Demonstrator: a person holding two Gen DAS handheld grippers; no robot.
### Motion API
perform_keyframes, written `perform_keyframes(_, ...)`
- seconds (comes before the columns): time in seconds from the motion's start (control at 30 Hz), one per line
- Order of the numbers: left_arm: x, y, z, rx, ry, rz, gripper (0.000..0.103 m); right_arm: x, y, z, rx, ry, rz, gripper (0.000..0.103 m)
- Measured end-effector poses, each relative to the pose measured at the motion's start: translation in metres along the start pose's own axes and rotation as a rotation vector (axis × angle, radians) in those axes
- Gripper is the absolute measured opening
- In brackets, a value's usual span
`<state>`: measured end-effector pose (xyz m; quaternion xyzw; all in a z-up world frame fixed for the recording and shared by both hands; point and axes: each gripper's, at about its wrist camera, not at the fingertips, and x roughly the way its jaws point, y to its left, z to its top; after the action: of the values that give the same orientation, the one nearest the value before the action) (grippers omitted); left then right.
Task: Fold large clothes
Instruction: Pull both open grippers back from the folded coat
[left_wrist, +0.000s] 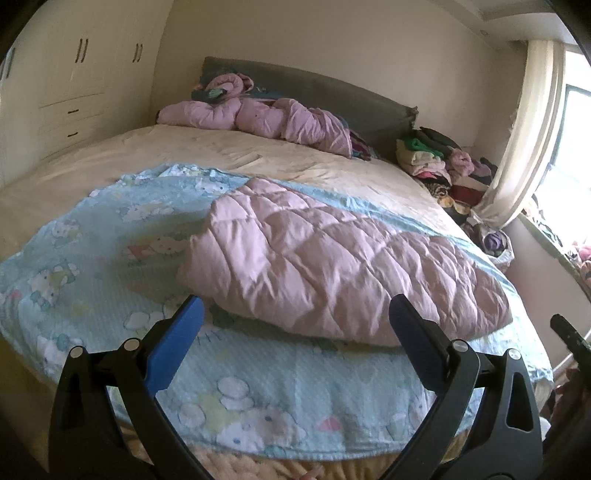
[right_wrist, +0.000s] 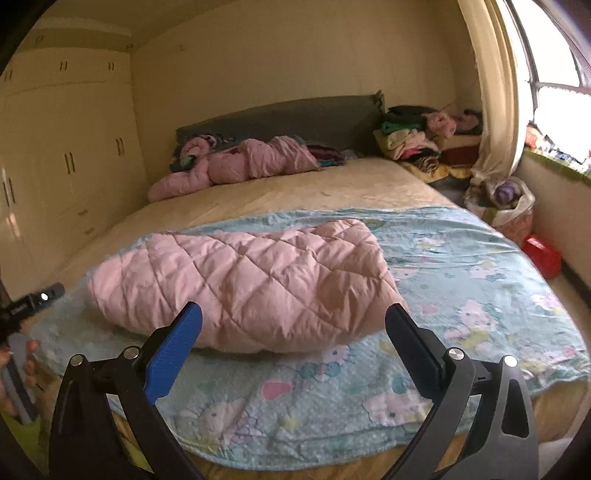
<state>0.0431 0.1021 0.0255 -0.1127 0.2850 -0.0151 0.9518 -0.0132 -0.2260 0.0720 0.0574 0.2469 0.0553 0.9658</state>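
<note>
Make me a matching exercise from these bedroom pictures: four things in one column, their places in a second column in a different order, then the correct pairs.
Things
1. pink quilted garment
2. crumpled pink bedding
3. red box
4. pile of clothes

Places
A. on the floor beside the bed, under the window
B. folded on the blue cartoon blanket
C. stacked beside the headboard, near the curtain
D. at the head of the bed, against the headboard

Pairs: 1-B, 2-D, 3-A, 4-C
</note>
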Motion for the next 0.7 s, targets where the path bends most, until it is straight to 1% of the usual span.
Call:
perform_keyframes(0.13,-0.005,-0.012,-0.017,0.034,-0.001,-0.011,0.094,0.003,0.013,-0.022,-0.027,0.039,0.0,0.099)
perform_keyframes(0.27,-0.002,-0.024,-0.038,0.074,0.031,0.005,0.094,0.012,0.017,-0.037,-0.013,0.094,0.012,0.099)
perform_keyframes(0.37,0.001,-0.03,-0.047,0.09,0.049,-0.003,0.094,0.018,0.015,-0.041,0.017,0.124,0.011,0.099)
perform_keyframes(0.7,0.002,-0.036,-0.048,0.098,0.055,-0.006,0.094,0.024,0.02,-0.045,0.016,0.173,0.039,0.099)
